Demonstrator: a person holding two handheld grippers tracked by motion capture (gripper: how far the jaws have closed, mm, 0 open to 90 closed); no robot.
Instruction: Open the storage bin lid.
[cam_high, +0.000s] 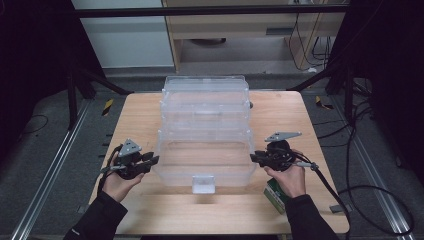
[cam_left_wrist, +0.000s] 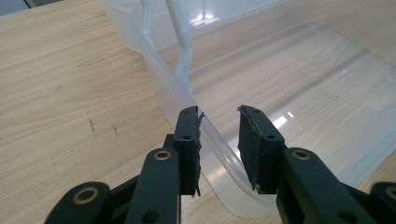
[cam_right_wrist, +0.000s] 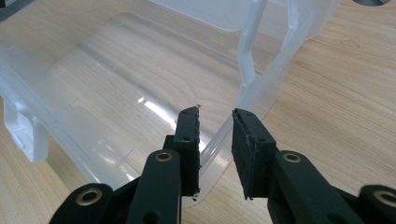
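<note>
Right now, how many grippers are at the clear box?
2: the left gripper at the box's left edge, the right gripper at its right edge, jaws astride the rim.

1 high view looks down; 2 gripper views closely share the clear bin (cam_high: 205, 145).

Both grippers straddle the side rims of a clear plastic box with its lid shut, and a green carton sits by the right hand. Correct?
Not quite: the lid is open, swung back behind the clear plastic box, as the high view shows. The left gripper and right gripper do straddle the side rims, and the green carton sits by the right hand.
</note>
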